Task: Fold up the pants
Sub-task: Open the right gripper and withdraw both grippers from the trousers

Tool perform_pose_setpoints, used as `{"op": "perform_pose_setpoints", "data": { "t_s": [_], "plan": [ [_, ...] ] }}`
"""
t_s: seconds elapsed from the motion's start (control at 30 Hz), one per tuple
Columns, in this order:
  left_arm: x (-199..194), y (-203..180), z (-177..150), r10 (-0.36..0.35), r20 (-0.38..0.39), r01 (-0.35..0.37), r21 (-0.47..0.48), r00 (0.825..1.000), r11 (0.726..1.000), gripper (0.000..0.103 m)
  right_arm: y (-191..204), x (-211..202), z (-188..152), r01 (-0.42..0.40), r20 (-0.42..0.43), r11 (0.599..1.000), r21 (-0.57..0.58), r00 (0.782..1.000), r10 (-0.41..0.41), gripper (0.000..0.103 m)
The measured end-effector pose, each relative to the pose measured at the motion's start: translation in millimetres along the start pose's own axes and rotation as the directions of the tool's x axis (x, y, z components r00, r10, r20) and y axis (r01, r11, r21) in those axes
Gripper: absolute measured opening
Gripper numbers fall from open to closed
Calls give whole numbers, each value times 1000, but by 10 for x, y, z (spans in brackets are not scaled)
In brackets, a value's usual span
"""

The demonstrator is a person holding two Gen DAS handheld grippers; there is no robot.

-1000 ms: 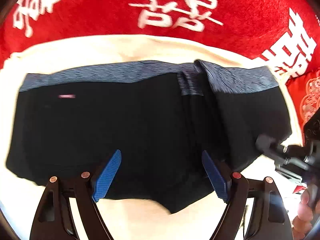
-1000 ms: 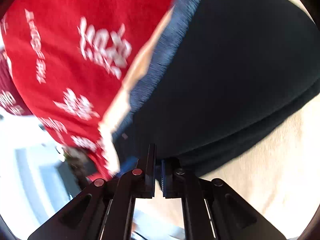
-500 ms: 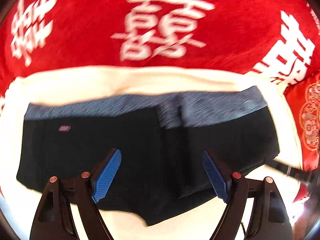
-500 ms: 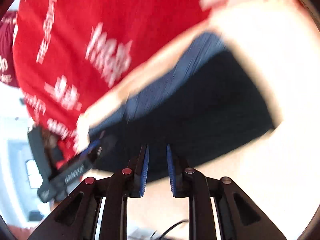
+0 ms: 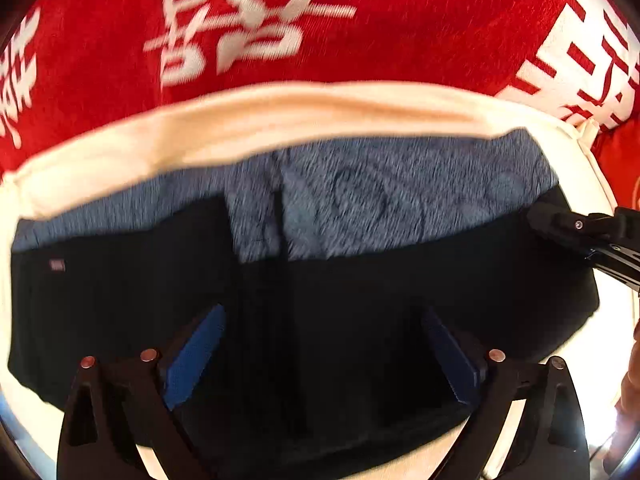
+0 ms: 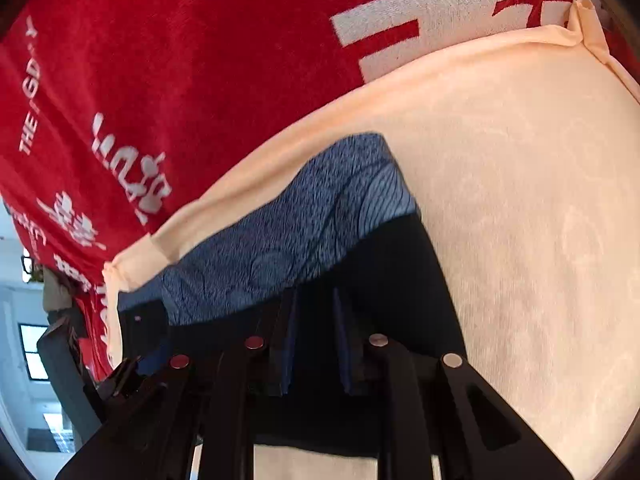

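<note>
Lying flat on a cream cloth (image 5: 312, 116), the black pants (image 5: 360, 304) are showing a blue-grey patterned waistband (image 5: 400, 200) along their far edge, with part of the garment folded over itself so that a second strip of waistband is sitting on top near the middle. A small pale label (image 5: 57, 265) is showing on the black fabric toward the left end in the left wrist view. The cream cloth is itself lying on a red blanket (image 5: 400, 40) printed with large white characters. The left gripper (image 5: 324, 360) is hanging right over the black fabric, its jaws standing wide and opening further, with its blue pads (image 5: 196, 356) spread apart and nothing clamped between them (the cloth is simply lying beneath). The right gripper (image 6: 314, 344) is hovering over the right end of the pants (image 6: 380, 280), its jaws parted by a narrow gap; dark fabric is showing in that gap, but whether the pads are pressing on it I cannot tell. In the left wrist view the right gripper (image 5: 588, 236) is reaching in from the right edge over the corner of the pants, just beside the waistband's end. A hand (image 5: 630, 380) is partly showing at the far right edge, blurred.
</note>
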State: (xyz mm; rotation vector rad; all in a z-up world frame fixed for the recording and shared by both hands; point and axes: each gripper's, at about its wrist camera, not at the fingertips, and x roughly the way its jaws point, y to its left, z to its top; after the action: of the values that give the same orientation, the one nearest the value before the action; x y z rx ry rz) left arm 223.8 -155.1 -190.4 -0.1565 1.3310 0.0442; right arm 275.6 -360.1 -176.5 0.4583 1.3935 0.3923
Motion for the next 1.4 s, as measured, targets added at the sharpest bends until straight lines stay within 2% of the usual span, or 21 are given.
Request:
{"op": "perform_pose_setpoints", "data": {
  "t_s": [0.1,0.23,0.4,0.47,0.6,0.7,0.83,0.93,1.0,1.03,1.1,1.4],
  "plan": [
    [-50,109,-55,-27,-26,26,-46,999,999,99,69,-24,-124,6,-33,1000,-23,999,-7,21],
    [-173,176,-152,30,-41,-32,-43,999,999,99,200,-7,-285,15,-37,999,-33,999,-16,33],
    [-293,368,-301,-3,-57,-3,-97,998,995,99,466,90,-361,59,-44,997,-59,997,-62,47],
    [-330,424,-340,14,-62,-20,-109,998,994,99,599,144,-396,84,-56,992,-92,994,-90,51],
    [-391,567,-411,20,-80,-32,-145,997,989,99,884,203,-505,123,-69,976,-182,988,-137,51],
    [-423,699,-473,32,-84,-46,-168,996,985,99,1102,256,-568,115,-76,962,-249,988,-138,51],
    [-496,956,-589,53,-86,-68,-189,995,980,99,1346,434,-644,93,-127,944,-316,982,-139,51],
    [-551,1111,-666,67,-91,-84,-201,994,976,99,1506,667,-763,89,-195,924,-373,966,-172,51],
    [-566,1204,-713,69,-94,-88,-213,993,973,99,1574,722,-837,120,-180,910,-397,962,-205,54],
    [-575,1235,-728,69,-98,-89,-219,993,972,99,1593,725,-855,125,-176,905,-406,962,-211,58],
    [-565,1308,-772,70,-102,-92,-232,992,968,99,1608,729,-875,130,-175,901,-414,960,-218,60],
    [-618,1551,-975,62,-108,-88,-260,992,962,99,1607,755,-878,138,-181,906,-401,957,-227,61]
  ]
}}
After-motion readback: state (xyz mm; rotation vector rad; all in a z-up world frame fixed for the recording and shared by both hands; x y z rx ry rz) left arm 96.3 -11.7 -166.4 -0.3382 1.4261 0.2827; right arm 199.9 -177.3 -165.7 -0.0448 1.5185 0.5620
